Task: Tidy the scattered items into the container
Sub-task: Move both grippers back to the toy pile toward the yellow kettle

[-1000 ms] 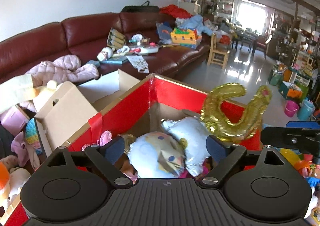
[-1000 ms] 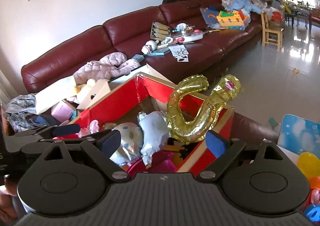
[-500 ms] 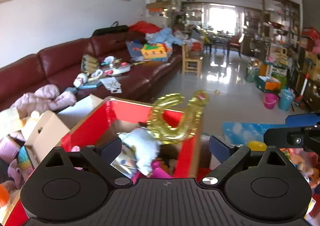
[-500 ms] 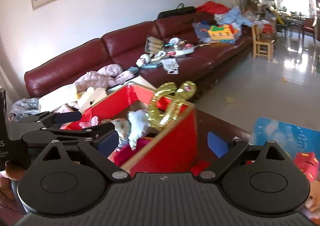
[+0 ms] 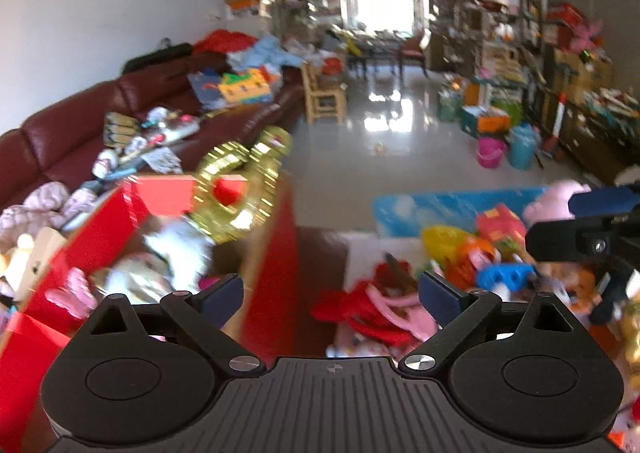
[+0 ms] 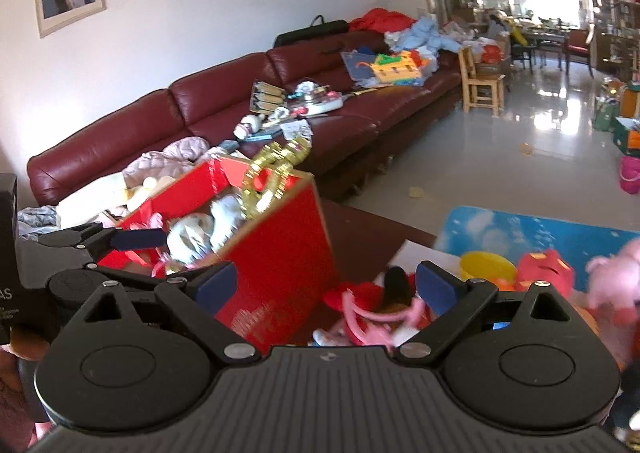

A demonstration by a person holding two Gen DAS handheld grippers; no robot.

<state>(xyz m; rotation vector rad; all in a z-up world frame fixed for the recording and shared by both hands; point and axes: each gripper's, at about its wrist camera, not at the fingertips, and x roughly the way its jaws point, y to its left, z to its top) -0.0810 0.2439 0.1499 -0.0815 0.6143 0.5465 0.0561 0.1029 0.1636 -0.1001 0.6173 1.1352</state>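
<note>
A red cardboard box (image 5: 276, 273) (image 6: 280, 253) stands on the left, holding a gold foil balloon (image 5: 240, 189) (image 6: 276, 169) and pale foil balloons (image 6: 208, 225). To its right lies a heap of toys: a red and pink plush (image 5: 380, 309) (image 6: 368, 313), a yellow toy (image 5: 444, 241) (image 6: 484, 265), a pink pig plush (image 6: 612, 277). My left gripper (image 5: 331, 293) is open and empty, over the box's right edge. My right gripper (image 6: 326, 285) is open and empty, over the red and pink plush; it shows in the left wrist view (image 5: 592, 229).
A dark red sofa (image 6: 200, 113) strewn with toys and clothes runs along the wall behind the box. A blue play mat (image 6: 540, 229) lies behind the toy heap. A wooden chair (image 6: 480, 85) and a glossy tiled floor (image 6: 520, 141) lie beyond.
Both grippers have swung right, from above the box's inside to its right edge and the toy heap. Both stayed open and empty.
</note>
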